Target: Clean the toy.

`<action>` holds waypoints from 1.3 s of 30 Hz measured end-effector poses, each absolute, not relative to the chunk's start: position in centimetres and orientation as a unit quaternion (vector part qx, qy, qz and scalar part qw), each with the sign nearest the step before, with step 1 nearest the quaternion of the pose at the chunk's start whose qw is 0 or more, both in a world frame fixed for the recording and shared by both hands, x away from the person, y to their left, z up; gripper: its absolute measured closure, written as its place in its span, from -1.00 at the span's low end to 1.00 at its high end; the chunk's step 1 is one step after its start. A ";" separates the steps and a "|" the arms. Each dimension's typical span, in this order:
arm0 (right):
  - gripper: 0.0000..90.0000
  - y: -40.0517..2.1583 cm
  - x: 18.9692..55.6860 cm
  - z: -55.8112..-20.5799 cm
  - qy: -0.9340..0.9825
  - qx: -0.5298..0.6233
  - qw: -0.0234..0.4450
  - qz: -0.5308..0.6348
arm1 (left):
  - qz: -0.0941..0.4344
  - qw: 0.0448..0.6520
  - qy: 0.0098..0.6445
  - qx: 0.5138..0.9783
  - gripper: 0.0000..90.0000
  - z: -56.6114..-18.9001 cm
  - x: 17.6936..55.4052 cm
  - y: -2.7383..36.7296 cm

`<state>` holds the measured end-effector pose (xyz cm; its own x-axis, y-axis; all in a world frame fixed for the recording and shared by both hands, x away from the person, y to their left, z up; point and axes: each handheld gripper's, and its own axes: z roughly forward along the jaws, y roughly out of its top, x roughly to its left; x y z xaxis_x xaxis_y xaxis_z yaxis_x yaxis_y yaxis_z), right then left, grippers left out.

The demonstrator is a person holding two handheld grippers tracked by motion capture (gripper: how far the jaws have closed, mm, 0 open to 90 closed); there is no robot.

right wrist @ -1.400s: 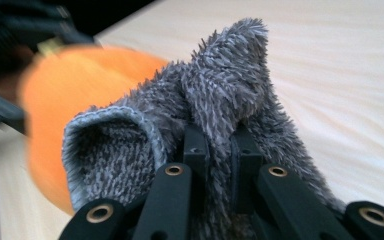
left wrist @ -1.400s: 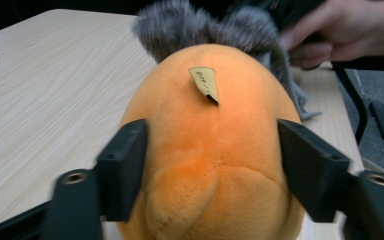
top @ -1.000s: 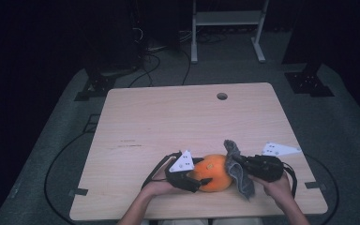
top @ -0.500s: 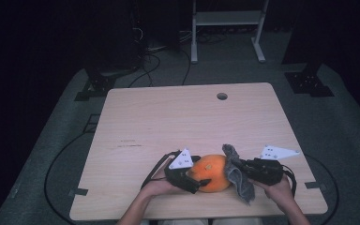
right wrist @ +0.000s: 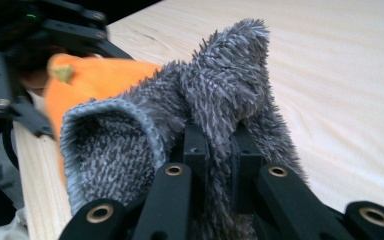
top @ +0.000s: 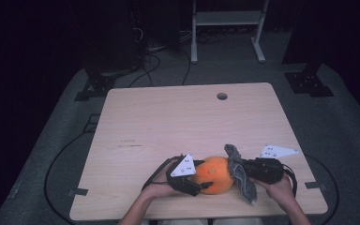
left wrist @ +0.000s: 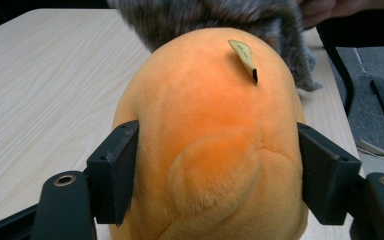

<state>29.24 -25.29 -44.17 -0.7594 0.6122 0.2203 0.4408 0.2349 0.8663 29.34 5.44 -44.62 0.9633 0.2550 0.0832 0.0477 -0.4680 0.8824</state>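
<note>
An orange plush toy [top: 214,174] lies near the table's front edge. My left gripper [top: 203,177] grips it from the left. In the left gripper view both pads [left wrist: 122,172] press the sides of the plush [left wrist: 215,140], and the jaws have just been closing on it. My right gripper [top: 242,170] comes in from the right, shut on a grey fuzzy cloth [top: 242,177] that drapes against the right side of the plush. In the right gripper view the cloth [right wrist: 220,85] is pinched between the jaws [right wrist: 220,145], with the orange plush [right wrist: 95,75] behind it.
The wooden table [top: 183,122] has a round cable hole [top: 221,96] at the back. Beyond it stand a white frame's legs [top: 225,23] and black stand bases [top: 309,82]. Cables lie on the grey floor [top: 51,173] to the left.
</note>
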 end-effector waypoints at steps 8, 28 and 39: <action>0.79 -25.9 29.1 -43.5 0.773 0.341 0.096 0.527 | 0.096 0.513 0.103 0.847 -0.59 -44.8 29.6 5.6; 0.79 -25.8 28.6 -42.3 0.761 0.325 0.090 0.555 | 0.084 0.515 0.126 0.844 -0.58 -44.9 30.3 6.1; 0.79 -25.8 29.4 -44.2 0.790 0.358 0.100 0.487 | 0.082 0.516 0.134 0.842 -0.58 -45.0 30.4 6.1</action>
<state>29.39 -25.81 -44.15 -0.7230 0.6640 0.1908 0.4694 0.2695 0.8409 30.39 6.13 -44.98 0.9506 0.3103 0.0006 0.1400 -0.4307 0.8916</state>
